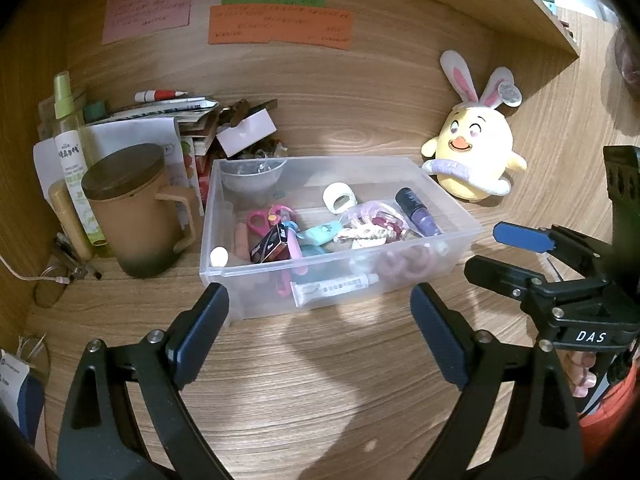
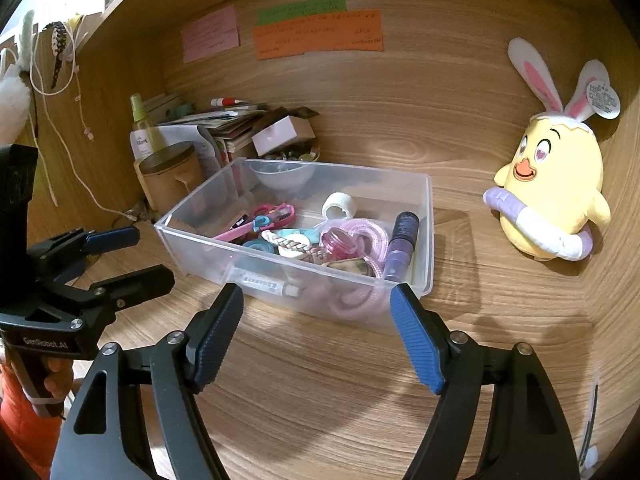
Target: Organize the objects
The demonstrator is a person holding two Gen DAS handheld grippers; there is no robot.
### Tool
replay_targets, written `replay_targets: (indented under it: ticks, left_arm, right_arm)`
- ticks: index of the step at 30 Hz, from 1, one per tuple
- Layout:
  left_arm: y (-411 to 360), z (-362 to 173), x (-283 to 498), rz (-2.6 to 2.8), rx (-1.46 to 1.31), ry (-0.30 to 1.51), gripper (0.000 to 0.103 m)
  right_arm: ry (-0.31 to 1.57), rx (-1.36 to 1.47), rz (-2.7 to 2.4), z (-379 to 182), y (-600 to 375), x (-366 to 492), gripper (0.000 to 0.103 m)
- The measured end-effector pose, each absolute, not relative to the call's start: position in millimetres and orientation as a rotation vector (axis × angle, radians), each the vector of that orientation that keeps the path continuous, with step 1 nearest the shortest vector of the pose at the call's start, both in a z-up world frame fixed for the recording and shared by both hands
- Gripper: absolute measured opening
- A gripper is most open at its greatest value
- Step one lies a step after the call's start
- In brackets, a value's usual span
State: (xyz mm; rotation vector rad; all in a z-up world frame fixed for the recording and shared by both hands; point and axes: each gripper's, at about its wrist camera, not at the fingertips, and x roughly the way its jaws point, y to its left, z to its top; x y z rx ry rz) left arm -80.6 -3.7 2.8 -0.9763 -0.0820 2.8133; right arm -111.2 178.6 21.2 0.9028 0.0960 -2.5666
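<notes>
Both grippers are hovering over the bare wooden desk (image 1: 304,380) just in front of the clear plastic bin (image 1: 224,200), and neither is carrying anything. The left gripper (image 1: 320,312) is standing with its jaws spread wide, nothing between them, pointing down toward the bin's near wall. The right gripper (image 2: 316,320) is likewise spread and empty, aimed at the bin's near right corner.

The bin is sitting in the middle of the desk and is already holding most of the small clutter: pink scissors (image 1: 260,220), a white tape roll (image 1: 339,198), a purple spray bottle (image 2: 402,244), a small tube (image 1: 332,286) lying against the near wall, and a little clear bowl (image 1: 252,178) at the back.

Judging by this, the sorting is looking far along, and the person is pausing between steps, choosing a next target. A yellow plush chick (image 2: 552,196) is leaning at the back wall to the right of the bin, well apart from it, and a lidded brown mug (image 1: 136,216) is standing just beside the bin's left wall. The next move is probably calling for one gripper to reach toward a loose thing outside the bin, or for both to take the bin by its walls
</notes>
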Motion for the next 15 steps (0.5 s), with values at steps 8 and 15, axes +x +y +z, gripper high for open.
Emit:
replay_targets:
  ticks: [8, 15]
  left_arm:
    - [-4.5, 3.5, -79.5, 2.801, -0.969, -0.102, 0.093]
    - [-4.8, 2.9, -81.4, 2.776, -0.991, -0.112, 0.094]
  right_arm:
    - [0.092, 0.906, -2.563, 21.1, 176.6, -110.1, 0.075]
    - [0.097, 0.910, -2.562, 21.0, 173.5, -109.5, 0.075]
